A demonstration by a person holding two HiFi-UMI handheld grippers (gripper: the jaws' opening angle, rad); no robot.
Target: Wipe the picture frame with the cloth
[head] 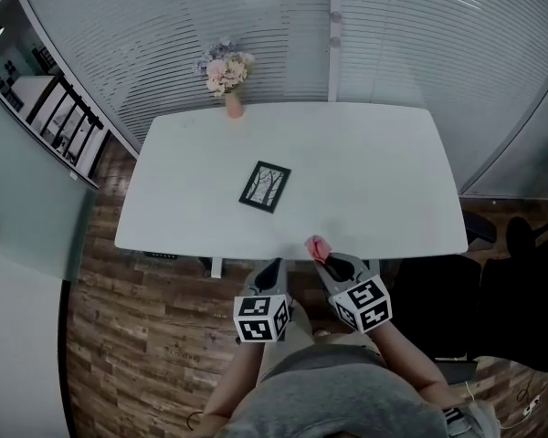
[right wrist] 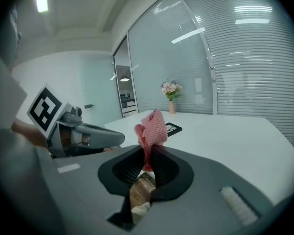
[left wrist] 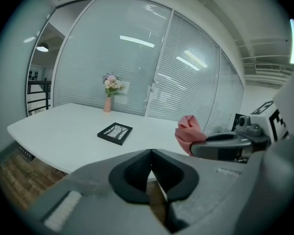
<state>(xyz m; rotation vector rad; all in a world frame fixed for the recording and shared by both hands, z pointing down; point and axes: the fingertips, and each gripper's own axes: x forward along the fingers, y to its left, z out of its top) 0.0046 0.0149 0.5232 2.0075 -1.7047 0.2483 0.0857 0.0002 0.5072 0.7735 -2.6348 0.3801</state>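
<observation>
Both grippers are hanging right at the near edge of the tabletop (head: 374, 172), close in front of the person, so that's what you see first. Left gripper (head: 272, 265) has its jaws closed tip to tip with nothing between them. Right gripper (head: 323, 257) is clamped on the pink cloth (head: 319, 245), which sticks up out of the jaws in a bunched tuft just over that near edge.

Picture frame (head: 265, 186) is lying flat, black border up, around the middle of the tabletop and a bit toward the left edge. It's well apart from the cloth, and nothing is touching it. Only other thing up there is a vase of flowers (head: 228, 76) at the far edge, near the far left corner.

So progress-wise, I'd say the cloth pickup is sorted and that's about it. No wiping looks to have started. What's left is basically the whole job: carry the cloth out over the frame, get it down on the glass and rub across it. The empty left gripper could probably pin a corner so the frame doesn't slide.
</observation>
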